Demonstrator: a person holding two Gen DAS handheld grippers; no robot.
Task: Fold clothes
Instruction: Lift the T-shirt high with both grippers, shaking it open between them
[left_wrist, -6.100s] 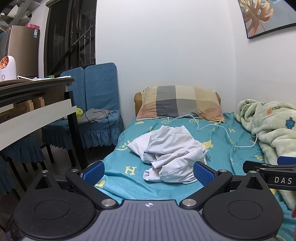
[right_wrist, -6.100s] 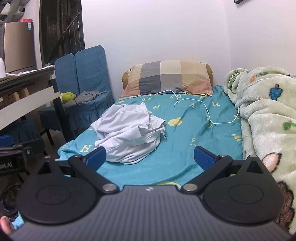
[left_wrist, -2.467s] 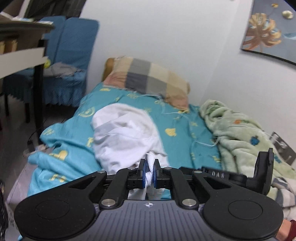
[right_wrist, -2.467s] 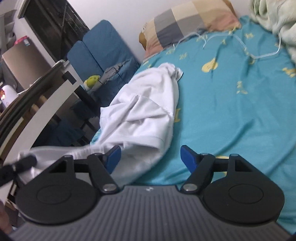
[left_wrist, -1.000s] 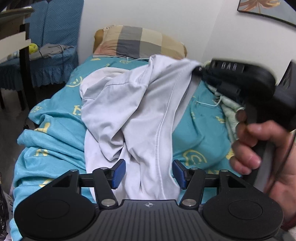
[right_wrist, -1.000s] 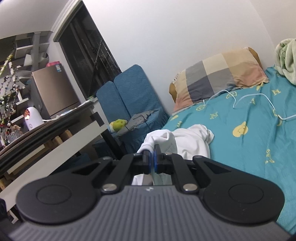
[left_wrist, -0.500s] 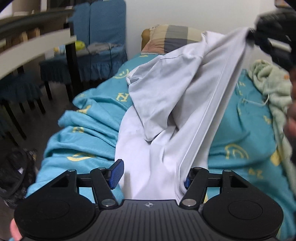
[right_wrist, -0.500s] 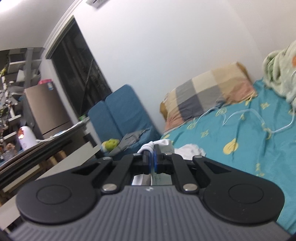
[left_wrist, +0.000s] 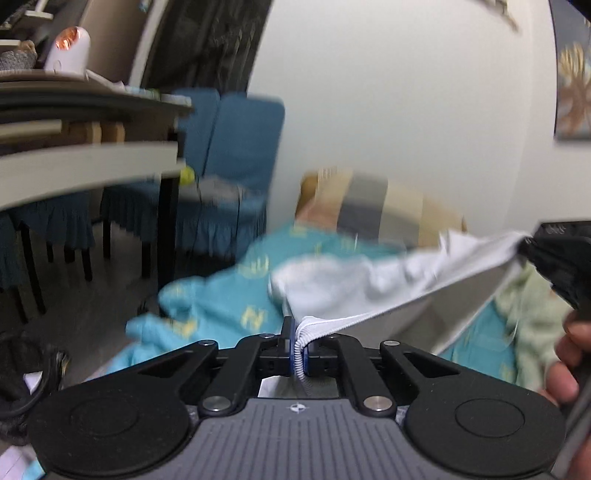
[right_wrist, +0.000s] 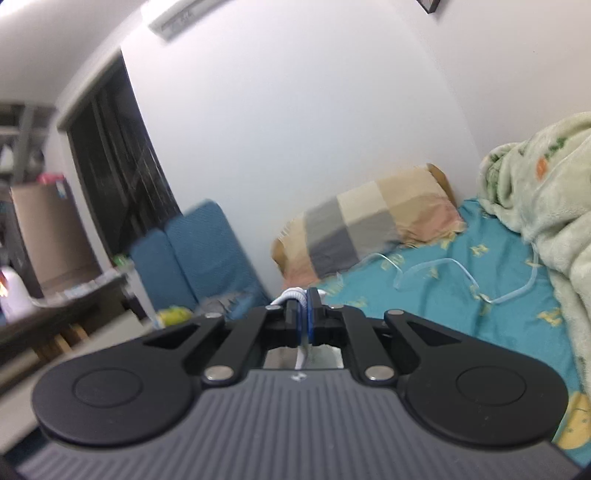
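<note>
A white garment (left_wrist: 376, 284) hangs stretched above the teal bed sheet (left_wrist: 221, 306). My left gripper (left_wrist: 301, 345) is shut on its ribbed edge. In the left wrist view the garment runs up and right to my right gripper (left_wrist: 524, 242), which is shut on the other end. In the right wrist view my right gripper (right_wrist: 304, 317) is shut on a bunch of white cloth (right_wrist: 291, 295); the rest of the garment is hidden below it.
A checked pillow (right_wrist: 369, 229) lies at the bed's head, with a white cable (right_wrist: 443, 269) on the sheet. A pale green blanket (right_wrist: 546, 206) is piled along the right. Blue-covered chairs (left_wrist: 229, 155) and a dark table (left_wrist: 81, 147) stand left of the bed.
My left gripper has shut on the garment's ribbed edge; it was open half a second ago. Both grippers have lifted, and the cloth is pulled taut between them.
</note>
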